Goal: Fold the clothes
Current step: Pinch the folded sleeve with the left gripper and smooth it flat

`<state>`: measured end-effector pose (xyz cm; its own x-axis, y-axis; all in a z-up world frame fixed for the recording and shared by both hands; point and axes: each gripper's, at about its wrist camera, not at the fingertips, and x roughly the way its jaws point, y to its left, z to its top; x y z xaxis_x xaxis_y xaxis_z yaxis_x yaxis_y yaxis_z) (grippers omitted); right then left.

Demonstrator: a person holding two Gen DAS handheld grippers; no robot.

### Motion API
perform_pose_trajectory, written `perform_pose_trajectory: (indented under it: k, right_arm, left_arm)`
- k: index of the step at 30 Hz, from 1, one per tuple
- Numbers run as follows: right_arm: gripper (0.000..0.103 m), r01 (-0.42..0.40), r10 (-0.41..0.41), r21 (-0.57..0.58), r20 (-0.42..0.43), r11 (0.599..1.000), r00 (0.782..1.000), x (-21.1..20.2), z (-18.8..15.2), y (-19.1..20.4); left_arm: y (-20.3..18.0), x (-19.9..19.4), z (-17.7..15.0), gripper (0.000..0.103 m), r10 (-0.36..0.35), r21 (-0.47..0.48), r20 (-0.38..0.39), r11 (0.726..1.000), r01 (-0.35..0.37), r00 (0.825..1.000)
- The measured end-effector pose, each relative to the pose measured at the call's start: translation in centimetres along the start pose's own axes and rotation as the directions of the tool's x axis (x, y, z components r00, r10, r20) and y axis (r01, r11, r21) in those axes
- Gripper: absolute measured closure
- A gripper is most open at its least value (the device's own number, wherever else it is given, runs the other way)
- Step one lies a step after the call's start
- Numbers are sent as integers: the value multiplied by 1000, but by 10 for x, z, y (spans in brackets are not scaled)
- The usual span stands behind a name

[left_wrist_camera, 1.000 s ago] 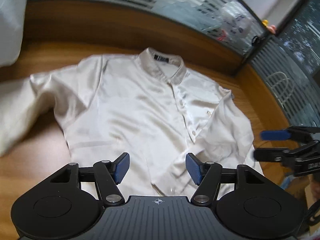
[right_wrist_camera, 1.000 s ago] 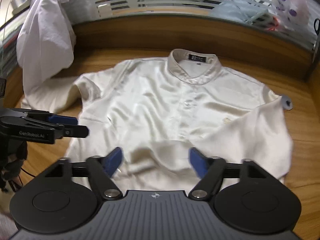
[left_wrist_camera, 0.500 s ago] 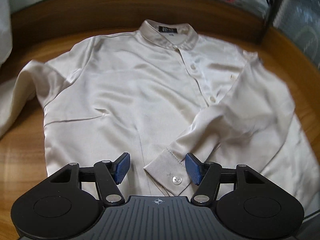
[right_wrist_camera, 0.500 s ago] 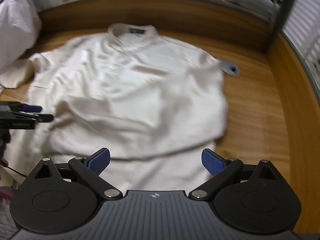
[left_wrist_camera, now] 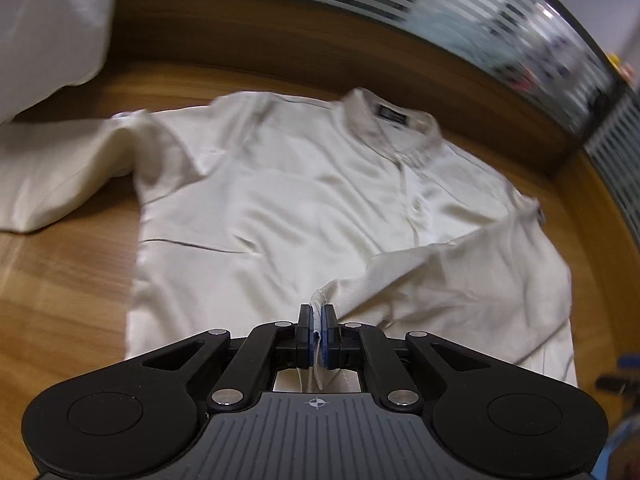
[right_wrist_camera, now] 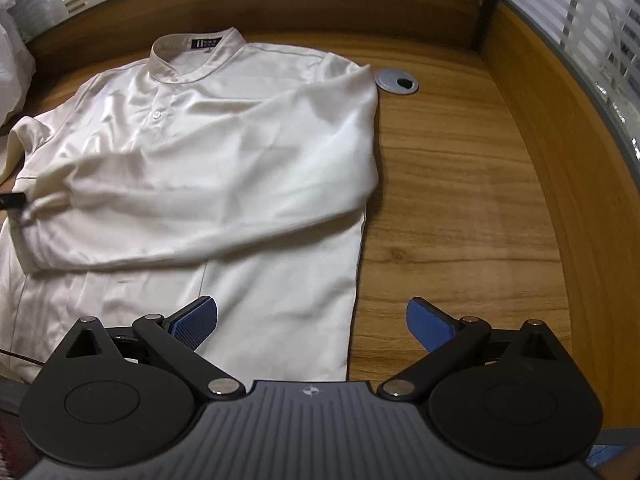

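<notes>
Left gripper (left_wrist_camera: 318, 330), black with blue pads, having just closed, is clamping cuff (left_wrist_camera: 317, 304) of sleeve folded across shirt front. Right gripper (right_wrist_camera: 312, 322), jaws having just opened wide, is hovering over shirt's lower hem corner, one pad over fabric, other over bare wood, gripping nothing. Cream satin band-collar shirt (right_wrist_camera: 208, 148) is lying flat, front up, on wooden desk (right_wrist_camera: 452, 200). Dark neck label (right_wrist_camera: 206, 43) is showing pale lettering, unreadable. Grey round cable grommet (right_wrist_camera: 397, 80) is sitting just beside shoulder. White cloth (left_wrist_camera: 48, 28) is lying at far-left edge.
</notes>
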<state>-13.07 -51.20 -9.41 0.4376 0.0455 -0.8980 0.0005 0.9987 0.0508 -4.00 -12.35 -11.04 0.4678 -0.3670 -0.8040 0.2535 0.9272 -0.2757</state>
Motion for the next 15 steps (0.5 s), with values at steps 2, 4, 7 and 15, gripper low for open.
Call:
perform_pose_trajectory:
  k: [2,4,7,15]
  right_arm:
    - [1,2,-2,-7,-2,1000,1000,6,-1,0]
    - [1,13,-13,-23,6,1000,1000,11,-1,1]
    - [1,64,-61,-52,55,997,997,20,6,-3]
    - [1,173,-151,-107,182,979,972,56,34,-24]
  left_arm:
    - [8,-1,5,97,9,-47,-3,999,-9,1000]
    - [16,-1,9,97,12,-92,-3,996,-12,1000]
    - [20,1,15,97,3,-121,-9,993,-4,1000]
    - [26,9,33,97,13,-163,-37,986,-19,999]
